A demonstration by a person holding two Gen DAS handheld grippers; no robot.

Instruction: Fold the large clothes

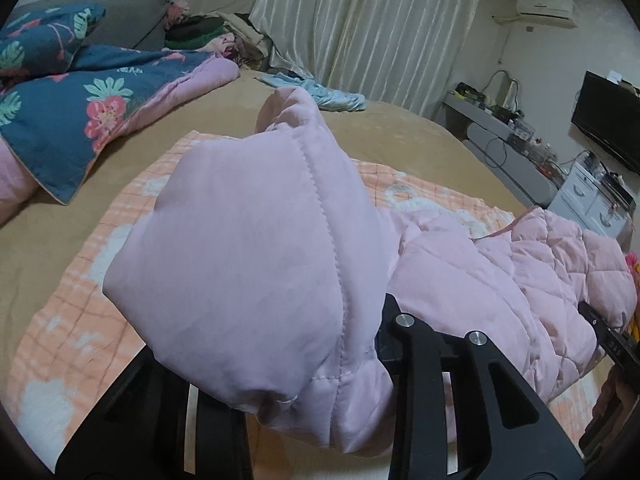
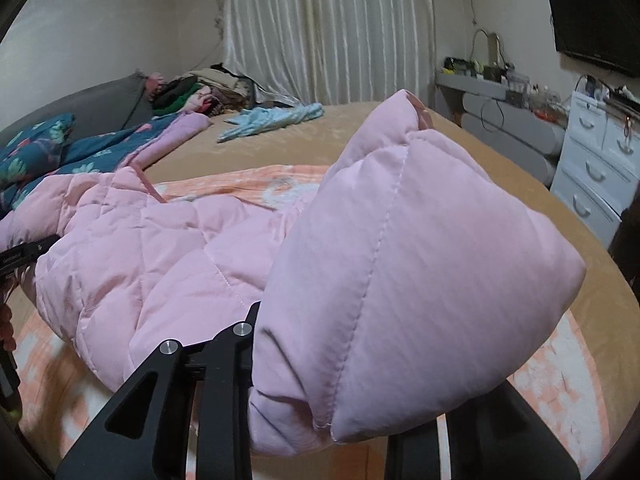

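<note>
— Jacket first: where was it?
— The pink quilted jacket (image 1: pixel 500 264) hung lifted between the two grippers, its middle sagging over the orange checked blanket (image 1: pixel 80 300) spread on the tan bed (image 1: pixel 224 108).
— And the left gripper (image 1: pixel 320 360)?
— Nearly closed, clamped on a puffy sleeve of the jacket, whose cloth bulged up over the jaws and hid the tips.
— The right gripper (image 2: pixel 320 368)?
— Likewise narrowed to a small gap, pinching the other sleeve, which ballooned in front of its camera.
— Anything else nearby?
— A blue floral quilt (image 1: pixel 60 120) lay bunched at the far left of the bed, a light blue garment (image 2: pixel 272 118) near the curtain (image 2: pixel 328 32), and white drawers (image 2: pixel 596 164) stood to the right.
</note>
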